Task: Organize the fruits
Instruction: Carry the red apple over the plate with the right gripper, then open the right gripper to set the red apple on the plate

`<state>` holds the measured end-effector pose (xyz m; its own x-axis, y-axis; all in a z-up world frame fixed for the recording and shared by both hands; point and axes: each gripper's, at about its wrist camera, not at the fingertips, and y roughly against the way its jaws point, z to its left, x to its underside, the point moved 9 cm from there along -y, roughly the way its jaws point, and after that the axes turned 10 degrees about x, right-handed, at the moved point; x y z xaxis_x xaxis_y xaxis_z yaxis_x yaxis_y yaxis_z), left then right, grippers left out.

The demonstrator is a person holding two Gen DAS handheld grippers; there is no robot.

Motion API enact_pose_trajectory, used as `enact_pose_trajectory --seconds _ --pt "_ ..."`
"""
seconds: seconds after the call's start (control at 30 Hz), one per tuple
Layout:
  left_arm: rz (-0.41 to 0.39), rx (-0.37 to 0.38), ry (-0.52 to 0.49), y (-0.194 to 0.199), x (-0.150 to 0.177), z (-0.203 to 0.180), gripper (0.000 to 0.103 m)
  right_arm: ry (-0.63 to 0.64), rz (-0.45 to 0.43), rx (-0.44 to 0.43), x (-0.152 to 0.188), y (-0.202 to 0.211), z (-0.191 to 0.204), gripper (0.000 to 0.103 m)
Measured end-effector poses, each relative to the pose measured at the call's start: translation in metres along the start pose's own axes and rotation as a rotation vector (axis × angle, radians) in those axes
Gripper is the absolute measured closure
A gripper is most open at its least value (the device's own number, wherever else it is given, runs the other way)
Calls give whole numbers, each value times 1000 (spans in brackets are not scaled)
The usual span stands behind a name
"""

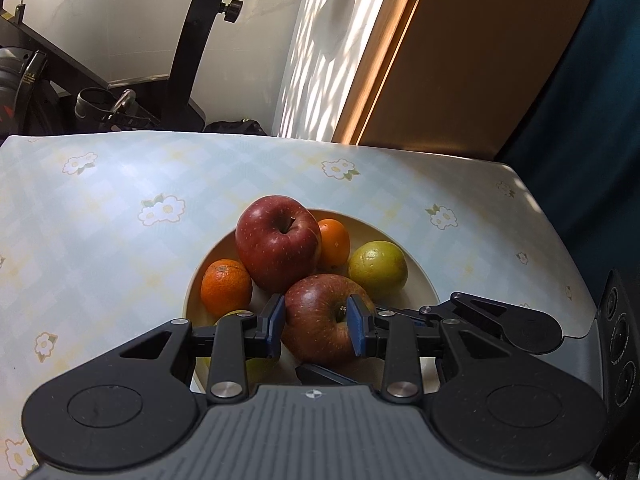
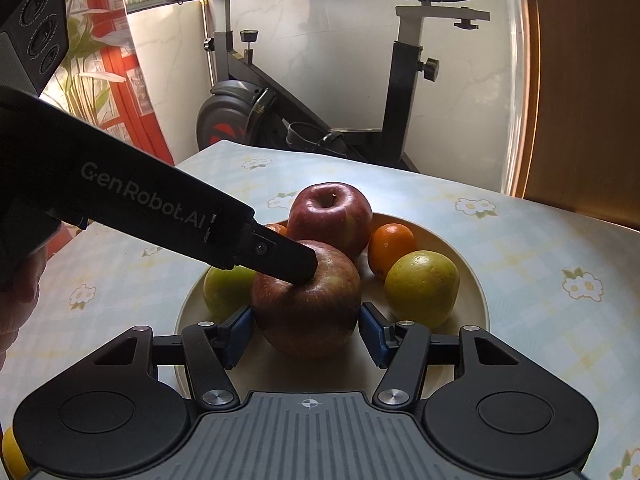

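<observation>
Both tools pinched the same near red apple [image 2: 306, 308] in the plate [image 2: 476, 300]. The left gripper [image 1: 316, 326] squeezed its top, and the right gripper [image 2: 306, 334] hugged its sides.

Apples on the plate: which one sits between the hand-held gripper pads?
The front apple, nearest the camera; the rear apple sits behind it, clear of both hand-held grippers.

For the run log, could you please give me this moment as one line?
left hand-held gripper: shut, tips on near red apple | right hand-held gripper: clamping same apple | apple: on plate
</observation>
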<state>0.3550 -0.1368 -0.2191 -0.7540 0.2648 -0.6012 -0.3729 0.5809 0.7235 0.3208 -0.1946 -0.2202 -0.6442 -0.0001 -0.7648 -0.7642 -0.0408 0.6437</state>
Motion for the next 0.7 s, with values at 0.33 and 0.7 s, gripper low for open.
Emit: enact_pose_trajectory --seconds 0.33,0.7 --pt "5 -29 -1 6 3 4 67 -41 22 -2 4 9 -4 48" --pt "-126 -84 -22 62 15 -1 67 -151 -76 78 22 79 -14 48"
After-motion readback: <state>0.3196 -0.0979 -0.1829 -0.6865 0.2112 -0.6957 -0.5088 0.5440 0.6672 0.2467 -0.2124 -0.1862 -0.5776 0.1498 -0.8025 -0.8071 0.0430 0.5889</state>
